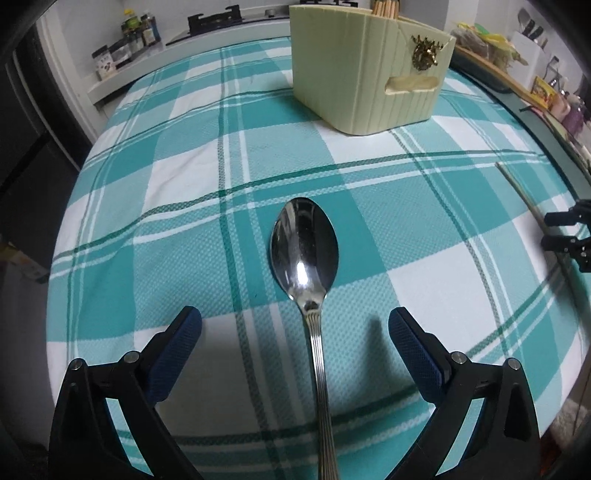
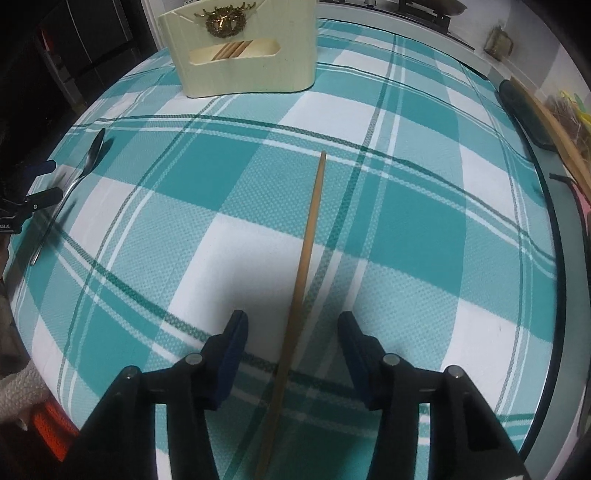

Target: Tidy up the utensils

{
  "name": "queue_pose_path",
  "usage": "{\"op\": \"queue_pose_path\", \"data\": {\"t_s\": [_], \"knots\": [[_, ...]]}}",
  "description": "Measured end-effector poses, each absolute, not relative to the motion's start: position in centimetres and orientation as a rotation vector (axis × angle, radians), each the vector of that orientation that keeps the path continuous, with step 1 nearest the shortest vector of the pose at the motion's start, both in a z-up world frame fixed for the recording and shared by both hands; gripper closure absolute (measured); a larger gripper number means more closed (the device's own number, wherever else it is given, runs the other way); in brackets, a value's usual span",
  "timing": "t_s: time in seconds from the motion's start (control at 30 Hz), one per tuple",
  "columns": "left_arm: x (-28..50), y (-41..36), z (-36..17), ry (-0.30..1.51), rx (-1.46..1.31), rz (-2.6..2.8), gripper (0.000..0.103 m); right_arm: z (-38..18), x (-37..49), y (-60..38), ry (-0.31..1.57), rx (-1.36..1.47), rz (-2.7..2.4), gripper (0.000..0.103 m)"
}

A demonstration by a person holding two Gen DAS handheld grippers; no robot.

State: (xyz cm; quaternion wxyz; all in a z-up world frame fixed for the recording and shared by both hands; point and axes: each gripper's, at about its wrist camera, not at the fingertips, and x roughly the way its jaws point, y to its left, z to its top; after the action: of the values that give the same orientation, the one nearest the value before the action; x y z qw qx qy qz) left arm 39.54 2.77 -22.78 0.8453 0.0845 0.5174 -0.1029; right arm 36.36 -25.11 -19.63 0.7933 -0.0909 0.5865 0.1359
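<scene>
A steel spoon [image 1: 306, 258] lies bowl-up on the teal checked tablecloth [image 1: 166, 240]. My left gripper [image 1: 294, 321] is open with its jaws on either side of the spoon's handle. A wooden chopstick [image 2: 306, 258] lies on the cloth. My right gripper [image 2: 293, 325] is open with its jaws on either side of the chopstick. A cream utensil holder [image 1: 369, 70] with a gold emblem stands at the far side; it also shows in the right wrist view [image 2: 243, 48] with chopsticks inside. The spoon [image 2: 92, 155] and left gripper [image 2: 40, 181] show at the left of the right view.
Spice jars [image 1: 129, 40] and a stove [image 1: 218, 18] stand on the counter behind the table. A wooden tray [image 1: 491, 62] with clutter sits at the far right. The right gripper [image 1: 565, 232] and the chopstick [image 1: 517, 188] show at the right edge of the left view.
</scene>
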Motion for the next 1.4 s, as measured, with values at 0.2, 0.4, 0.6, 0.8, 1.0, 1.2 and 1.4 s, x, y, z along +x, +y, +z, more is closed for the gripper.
{"op": "queue_pose_path", "data": {"t_s": [0.2,0.4,0.6,0.8,1.0,1.2,1.4], "knots": [[42.9,2.1,-23.5,1.121,0.121,-0.210,0.038,-19.8,41.4,-24.3,1.230,-0.135,0.261,0.064],[42.9,3.2,-21.6,1.069,0.054,-0.209,0.061,-18.0,42.8,-24.8,1.163,-0.032,0.217,0.097],[38.2,6.2,-16.1,0.877,-0.077,-0.256,0.061,-10.1,36.8,-24.8,0.893,-0.002,0.282,0.097],[34.2,7.2,-11.7,0.743,-0.132,-0.271,0.061,-4.3,31.6,-24.6,0.703,-0.010,0.302,0.097],[32.2,7.3,-9.0,0.673,-0.173,-0.307,0.061,-1.5,29.1,-24.0,0.587,-0.002,0.287,0.097],[31.5,6.9,-7.7,0.662,-0.160,-0.325,0.061,0.1,28.6,-23.7,0.527,0.019,0.293,0.097],[32.2,6.6,-7.1,0.660,-0.154,-0.340,0.061,0.1,29.4,-23.6,0.534,0.007,0.296,0.097]]}}
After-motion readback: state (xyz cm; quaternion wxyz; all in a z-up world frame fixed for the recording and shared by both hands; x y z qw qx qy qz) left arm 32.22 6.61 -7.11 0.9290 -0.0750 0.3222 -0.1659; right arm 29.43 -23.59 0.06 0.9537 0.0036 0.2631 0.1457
